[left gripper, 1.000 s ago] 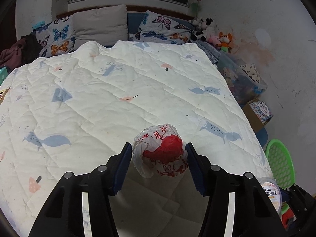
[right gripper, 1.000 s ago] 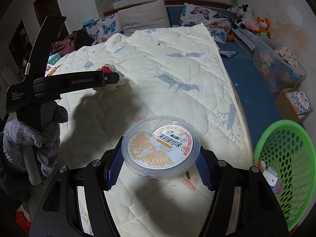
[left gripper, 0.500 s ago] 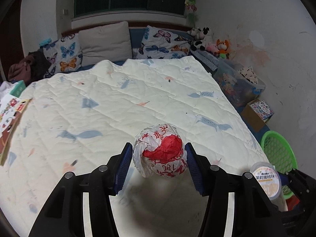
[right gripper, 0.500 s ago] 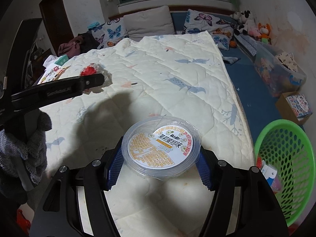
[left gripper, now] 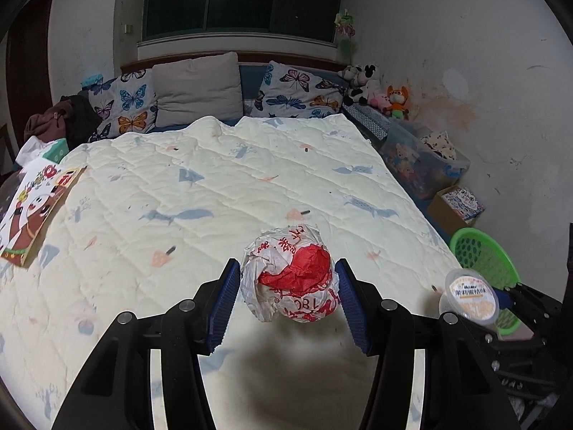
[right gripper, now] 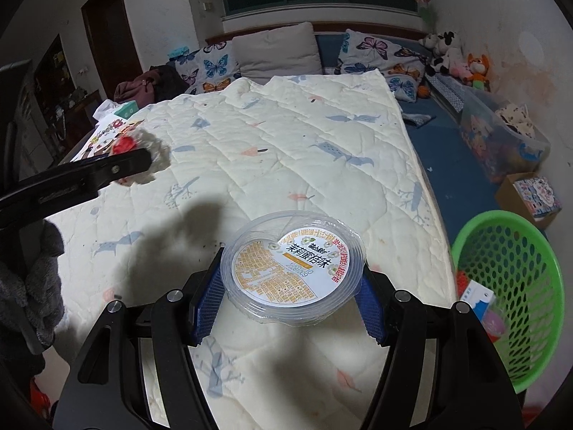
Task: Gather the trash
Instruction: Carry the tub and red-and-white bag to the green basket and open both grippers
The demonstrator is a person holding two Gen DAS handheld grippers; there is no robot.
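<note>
Left wrist view: left gripper (left gripper: pixel 286 286) tilts down over the bed (left gripper: pixel 222 186), fingers (left gripper: pixel 225 297) clamped on a crumpled wrapper (left gripper: pixel 290 279), white w/ red print, held clear above the quilt. At right edge the right gripper (left gripper: pixel 501 301) shows w/ a round plastic tub (left gripper: pixel 469 294) at its tip, green basket (left gripper: pixel 480 254) just behind it on the floor.

Right wrist view: right gripper (right gripper: pixel 290 290) also angled down, fingers (right gripper: pixel 206 304) closed on the tub (right gripper: pixel 292 268) from both sides, label up, above the bed's (right gripper: pixel 286 150) near corner. Basket (right gripper: pixel 515 286) sits to the right beside the bed w/ some trash in it. Left gripper (right gripper: pixel 143 161) reaches in from the left w/ the wrapper (right gripper: pixel 143 157) at its tip; a gray-gloved hand (right gripper: pixel 32 279) below it.
</note>
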